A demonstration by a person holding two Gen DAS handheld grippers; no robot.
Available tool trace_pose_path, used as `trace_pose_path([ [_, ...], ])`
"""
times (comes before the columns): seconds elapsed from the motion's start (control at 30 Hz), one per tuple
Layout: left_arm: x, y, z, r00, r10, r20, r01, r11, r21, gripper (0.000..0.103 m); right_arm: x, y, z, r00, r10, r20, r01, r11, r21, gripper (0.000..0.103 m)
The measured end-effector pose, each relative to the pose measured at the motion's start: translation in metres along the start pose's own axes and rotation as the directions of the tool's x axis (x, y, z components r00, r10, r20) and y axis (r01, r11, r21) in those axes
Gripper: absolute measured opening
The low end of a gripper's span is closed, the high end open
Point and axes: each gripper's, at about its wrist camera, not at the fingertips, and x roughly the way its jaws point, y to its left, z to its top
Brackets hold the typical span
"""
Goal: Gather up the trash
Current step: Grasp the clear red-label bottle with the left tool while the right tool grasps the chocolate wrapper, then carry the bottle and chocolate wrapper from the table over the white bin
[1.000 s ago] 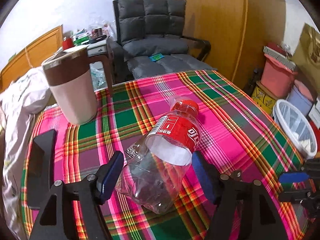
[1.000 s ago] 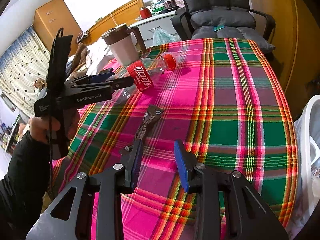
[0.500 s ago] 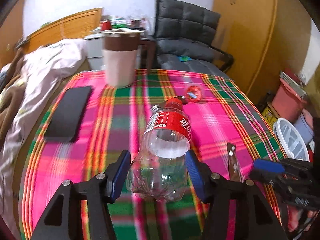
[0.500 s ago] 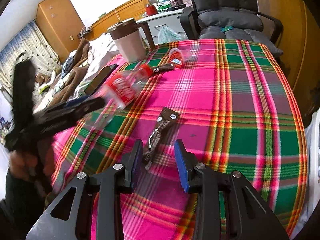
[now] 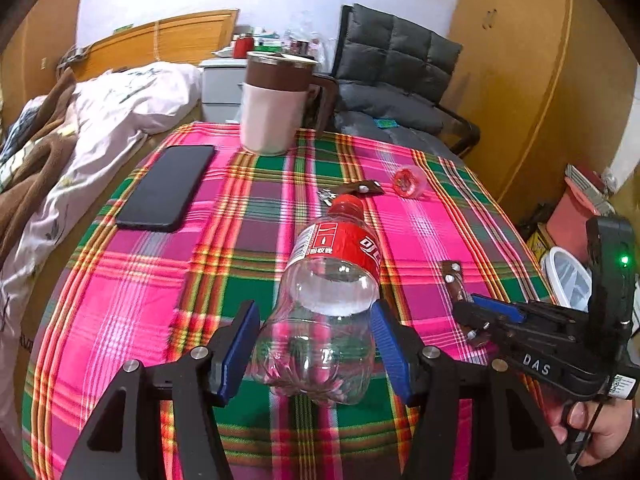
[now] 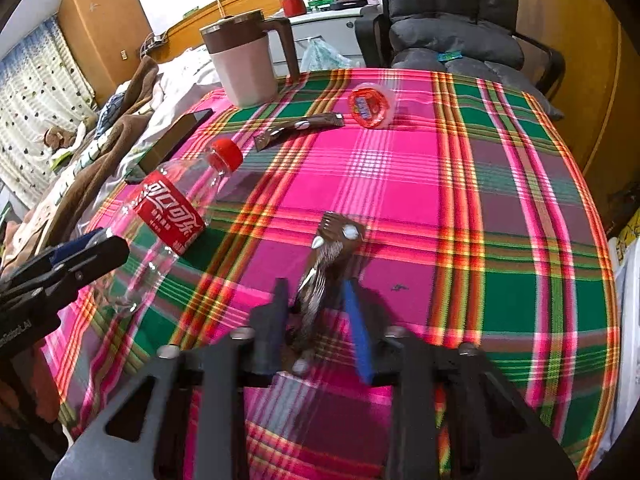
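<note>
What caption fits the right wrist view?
Right tongs closing around a brown wrapper on the plaid tablecloth, empty bottle alongside.

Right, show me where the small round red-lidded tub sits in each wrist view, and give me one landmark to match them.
Left wrist view: the red-lidded tub lies on the cloth, upper right of centre, beyond the bottle's cap.
Right wrist view: the tub lies at upper centre, near the table's far edge.
Shared landmark: the pink and brown mug stands left of the tub in both views.
</note>
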Motion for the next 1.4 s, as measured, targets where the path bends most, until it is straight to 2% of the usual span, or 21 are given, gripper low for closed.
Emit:
trace_pose_path([
  [0.3,0.012,-0.011,0.000,0.999,-0.033,-0.010,0.033,0.999,-0.007,0.059,-0.016,-0.012,-0.008,0.999,0.023,0.022,-0.023,1.000,0.012,0.017],
  [0.53,0.003,-0.025,-0.012,0.999,-0.052,0.002,0.052,0.998,-0.037,0.059,-0.039,-0.018,-0.016,0.998,0.044,0.051,-0.045,0.999,0.010,0.017],
  [0.83,-0.016,-0.063,-0.031,0.995,-0.100,-0.001,0.100,0.995,-0.014,0.059,-0.069,-0.034,-0.029,0.995,0.031,0.090,-0.035,0.999,0.041,0.017],
  [1.07,-0.030,-0.098,-0.053,0.984,-0.167,-0.056,0.169,0.985,0.027,0.059,-0.084,-0.044,-0.043,0.995,0.022,0.098,-0.029,0.997,0.068,0.017],
  [1.23,-0.033,-0.121,-0.055,0.982,-0.168,-0.086,0.175,0.981,0.082,0.060,-0.090,-0.053,-0.049,0.994,0.015,0.105,-0.025,0.995,0.093,0.017],
  [1.4,-0.020,-0.139,-0.048,0.983,-0.134,-0.124,0.153,0.976,0.154,0.067,-0.097,-0.061,-0.053,0.992,0.010,0.122,-0.024,0.993,0.116,0.017],
])
